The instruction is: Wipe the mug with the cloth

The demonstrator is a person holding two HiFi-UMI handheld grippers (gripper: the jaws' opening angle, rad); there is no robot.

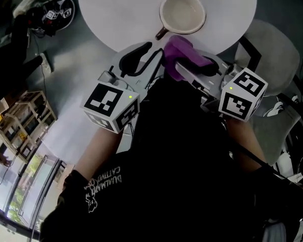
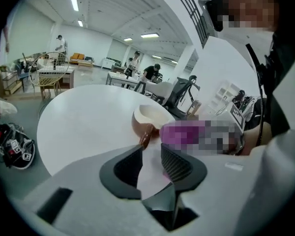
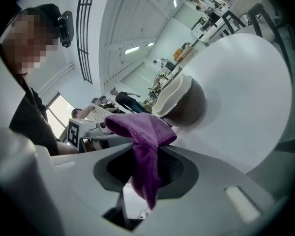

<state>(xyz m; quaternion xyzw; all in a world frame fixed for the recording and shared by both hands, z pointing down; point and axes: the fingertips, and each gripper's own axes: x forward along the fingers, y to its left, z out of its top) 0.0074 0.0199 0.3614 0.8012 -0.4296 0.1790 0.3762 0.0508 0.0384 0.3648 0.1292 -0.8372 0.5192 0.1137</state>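
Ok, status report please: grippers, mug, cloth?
Left gripper open, empty. Right gripper shut on cloth. Mug upright on table. Nothing in the way.

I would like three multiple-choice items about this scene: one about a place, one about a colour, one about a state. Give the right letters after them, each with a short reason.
1. Where does the mug stand?
A) on the floor
B) on the white table
C) on a chair

2. What colour is the cloth?
A) purple
B) green
C) yellow

3. In what state is the right gripper?
A) open and empty
B) shut on the cloth
C) shut on the mug

Answers:
1 B: the head view shows it on the tabletop.
2 A: the right gripper view shows purple fabric.
3 B: its own view shows the cloth pinched between the jaws.
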